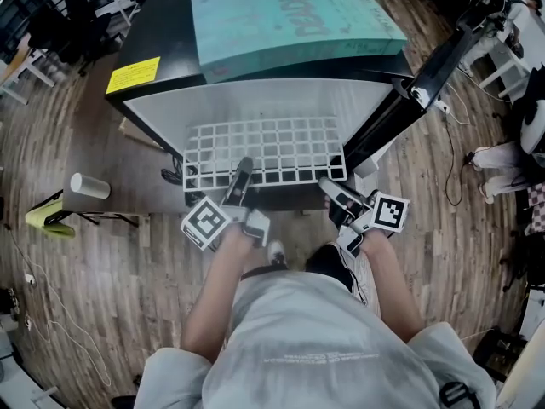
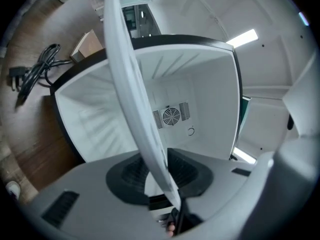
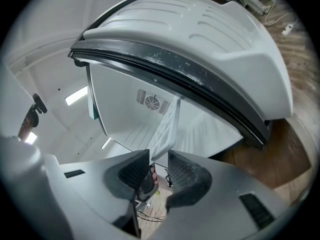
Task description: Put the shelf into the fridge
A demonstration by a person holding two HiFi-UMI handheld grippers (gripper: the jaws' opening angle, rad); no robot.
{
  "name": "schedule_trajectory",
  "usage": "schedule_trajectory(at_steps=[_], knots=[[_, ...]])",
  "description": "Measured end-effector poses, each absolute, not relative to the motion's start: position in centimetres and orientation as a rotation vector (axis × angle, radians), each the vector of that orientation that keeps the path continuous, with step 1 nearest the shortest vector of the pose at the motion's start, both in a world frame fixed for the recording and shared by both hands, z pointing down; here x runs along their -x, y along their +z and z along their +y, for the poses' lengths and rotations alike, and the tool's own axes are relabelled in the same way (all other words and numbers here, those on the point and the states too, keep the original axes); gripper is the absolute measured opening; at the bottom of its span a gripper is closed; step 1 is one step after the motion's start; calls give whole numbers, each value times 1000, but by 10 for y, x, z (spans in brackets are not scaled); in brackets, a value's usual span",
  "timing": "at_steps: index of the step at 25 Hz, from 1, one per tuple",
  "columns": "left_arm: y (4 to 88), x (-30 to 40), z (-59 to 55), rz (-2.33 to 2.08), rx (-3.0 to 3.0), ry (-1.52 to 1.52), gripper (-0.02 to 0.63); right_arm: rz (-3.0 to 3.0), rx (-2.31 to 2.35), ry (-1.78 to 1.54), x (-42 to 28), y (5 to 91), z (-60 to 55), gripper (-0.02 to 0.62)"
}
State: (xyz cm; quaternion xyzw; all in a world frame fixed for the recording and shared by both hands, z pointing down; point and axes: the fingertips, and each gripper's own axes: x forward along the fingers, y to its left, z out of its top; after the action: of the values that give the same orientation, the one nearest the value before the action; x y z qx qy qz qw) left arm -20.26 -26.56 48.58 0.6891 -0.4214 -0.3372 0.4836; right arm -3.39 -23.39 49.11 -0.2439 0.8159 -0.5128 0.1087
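**Fridge** (image 1: 272,99): black shell, white cavity, open towards the person. The back wall carries a round fan grille (image 2: 171,116). The door (image 1: 426,75) is swung out at the opening's right side; in the right gripper view its moulded white inner face (image 3: 200,39) and dark seal arch over the cavity.

**Shelf** (image 1: 264,152): white wire grid, lying flat at the mouth of the fridge. Its rear part is inside the cavity and its front edge is still outside the opening. It shows edge-on in the left gripper view (image 2: 131,84) and in the right gripper view (image 3: 167,129).

**Left gripper** (image 1: 244,167): at the front of the fridge, on the left part of the shelf's front edge. Its fingers (image 2: 127,176) are clamped on the shelf, which runs down between them.

**Right gripper** (image 1: 330,187): at the front of the fridge, at the shelf's front right corner. Its fingers (image 3: 185,176) are set narrow, with the tip of the shelf nipped between the dark pads.

**Teal box** (image 1: 289,15): flat, resting on top of the fridge.

**Yellow sticker** (image 1: 133,74): on the fridge top, left of the box.

**Bench** (image 1: 102,143): brown, left of the fridge. A white cup (image 1: 89,186) lies on its side on it.

**Cable** (image 2: 32,74): black, with a plug, on the wooden floor left of the fridge.
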Motion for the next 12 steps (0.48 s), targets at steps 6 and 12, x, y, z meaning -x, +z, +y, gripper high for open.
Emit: schedule_trajectory(at_steps=[6, 12], knots=[[485, 217, -246, -1099, -1696, -789, 103, 2411, 735, -1482, 40, 488, -226, 106], [487, 234, -238, -1153, -1672, -722, 61, 2398, 827, -1491, 43, 487, -233, 87]])
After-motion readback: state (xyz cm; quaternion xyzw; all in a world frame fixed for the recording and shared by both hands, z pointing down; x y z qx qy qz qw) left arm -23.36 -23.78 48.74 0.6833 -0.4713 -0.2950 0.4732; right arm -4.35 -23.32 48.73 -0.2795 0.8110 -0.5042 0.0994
